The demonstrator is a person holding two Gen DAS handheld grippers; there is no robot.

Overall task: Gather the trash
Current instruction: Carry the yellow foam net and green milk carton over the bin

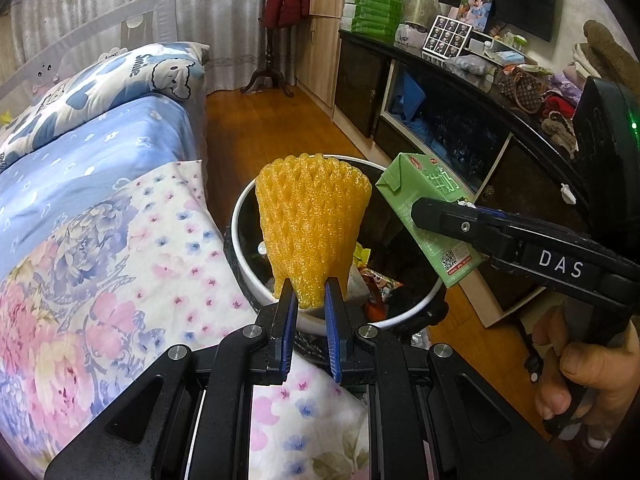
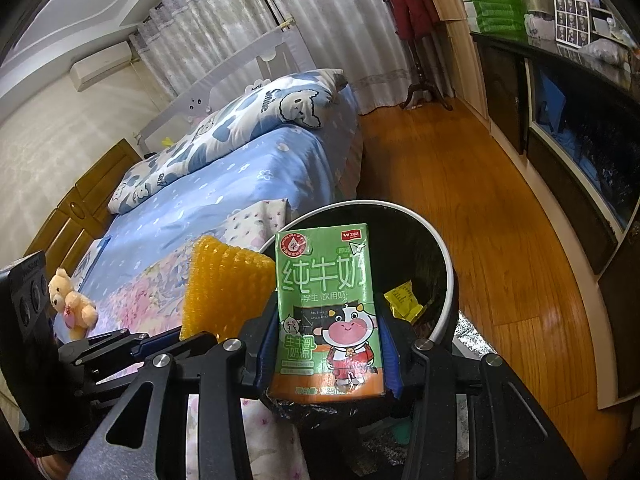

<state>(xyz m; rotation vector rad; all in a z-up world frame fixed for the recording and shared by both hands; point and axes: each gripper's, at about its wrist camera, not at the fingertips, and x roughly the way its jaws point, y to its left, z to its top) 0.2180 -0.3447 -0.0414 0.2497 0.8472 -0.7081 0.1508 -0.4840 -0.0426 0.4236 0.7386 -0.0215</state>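
The left gripper is clenched on the narrow lower end of a yellow foam fruit net; the blue pads press it from both sides, and the net fans upward above the near rim of the trash bin. The right gripper grasps a green milk carton by its lower half, one finger on each side wall, with the printed cow face toward the camera. In the left wrist view the carton hangs tilted over the right side of the bin opening, just beside the net but apart from it.

The bin is round with a white rim and a black liner, and stands on the wooden floor against the foot of the bed. Inside it lie a yellow wrapper and a red snack packet.

The bed carries a floral quilt near the bin and a blue sheet farther away. A teddy bear sits on the quilt at the left. A dark cabinet runs along the right wall.
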